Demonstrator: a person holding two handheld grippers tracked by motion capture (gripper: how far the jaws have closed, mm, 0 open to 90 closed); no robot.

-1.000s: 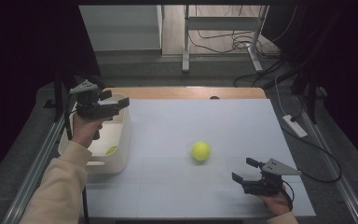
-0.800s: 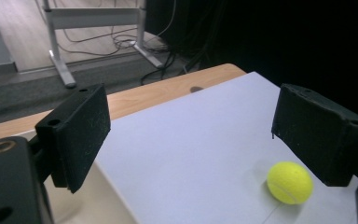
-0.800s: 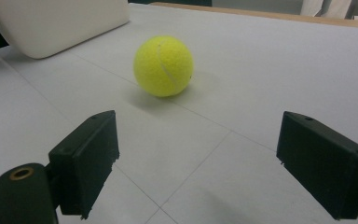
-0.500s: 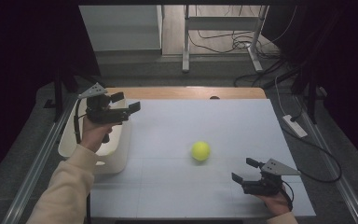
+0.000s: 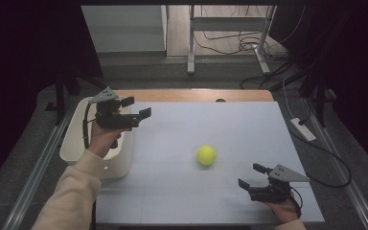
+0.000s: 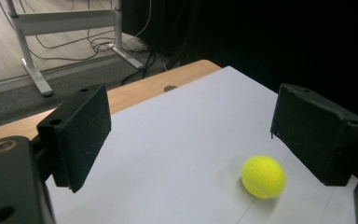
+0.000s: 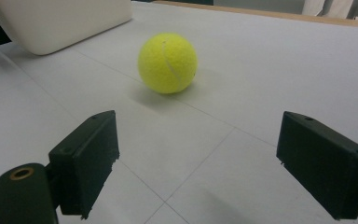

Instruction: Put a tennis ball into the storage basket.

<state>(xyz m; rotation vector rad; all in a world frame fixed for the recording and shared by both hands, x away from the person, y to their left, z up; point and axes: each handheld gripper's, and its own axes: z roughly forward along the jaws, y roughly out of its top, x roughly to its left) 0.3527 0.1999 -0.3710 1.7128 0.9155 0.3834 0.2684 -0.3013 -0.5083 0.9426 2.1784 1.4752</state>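
A yellow tennis ball [image 5: 206, 155] lies on the white table surface [image 5: 220, 124], a little right of the middle. My left gripper [image 5: 136, 107] is held above the right rim of a white bin [image 5: 74, 143], open and empty, with its jaws pointing toward the ball. In the left gripper view the ball [image 6: 263, 177] sits low and far off, near the right jaw, and the gripper [image 6: 191, 135] holds nothing. My right gripper [image 5: 250, 176] rests near the front right of the table, open and empty. In the right gripper view the ball [image 7: 168, 62] lies ahead of the open gripper [image 7: 209, 163].
The white bin [image 7: 60, 21] stands at the table's left edge. A wooden strip [image 5: 196, 95] runs along the far edge. Beyond it are a metal stand [image 5: 191, 43] and cables on the floor. A power strip [image 5: 303, 129] lies off the right side.
My left gripper has moved right, from over the bin to above its right rim, toward the ball. The right gripper and the ball have stayed put.
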